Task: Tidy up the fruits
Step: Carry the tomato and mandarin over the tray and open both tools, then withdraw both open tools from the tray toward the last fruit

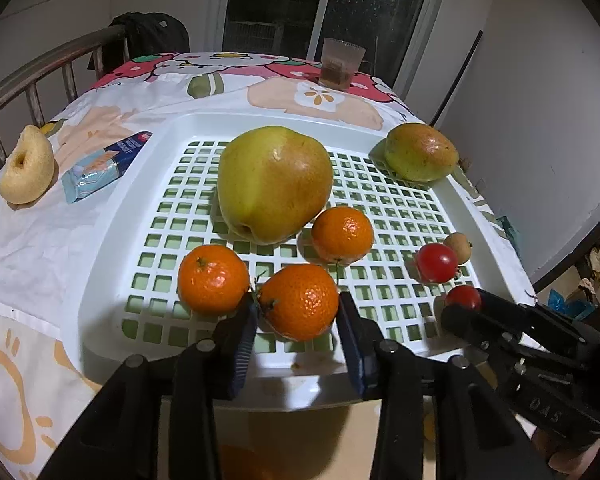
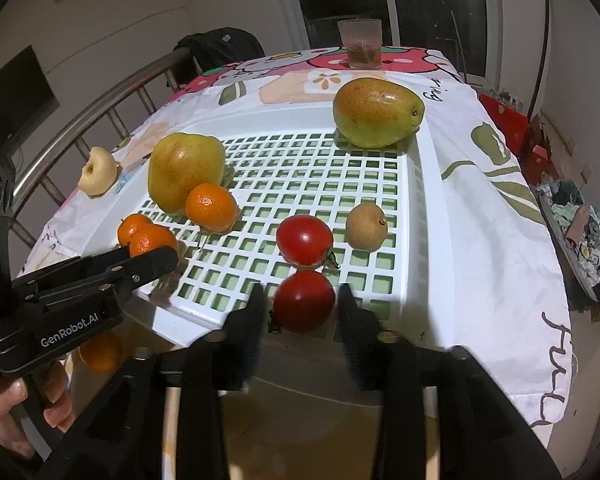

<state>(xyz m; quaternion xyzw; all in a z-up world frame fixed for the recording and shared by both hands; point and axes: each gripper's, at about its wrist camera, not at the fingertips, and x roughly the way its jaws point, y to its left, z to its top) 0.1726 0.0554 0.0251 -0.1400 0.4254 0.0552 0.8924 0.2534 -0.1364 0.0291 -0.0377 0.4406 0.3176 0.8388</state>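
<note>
1. Your left gripper (image 1: 298, 312) brackets a dimpled orange mandarin (image 1: 299, 301) on the white lattice tray (image 1: 112, 216), pads barely clear.
2. Your right gripper (image 2: 300, 306) loosely flanks a glossy red tomato (image 2: 304, 300): probably soft, slippery; squeeze its widest part gently.

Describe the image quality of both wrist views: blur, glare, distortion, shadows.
Left wrist view: sharp throughout; fisheye bends the tray rim and darkens the corners; small highlights on the big pear and the oranges. Right wrist view: the right gripper is smeared by motion blur, while the tomatoes stay fairly crisp with glare spots; the same curved distortion; soft shadows under the fruit.
</note>
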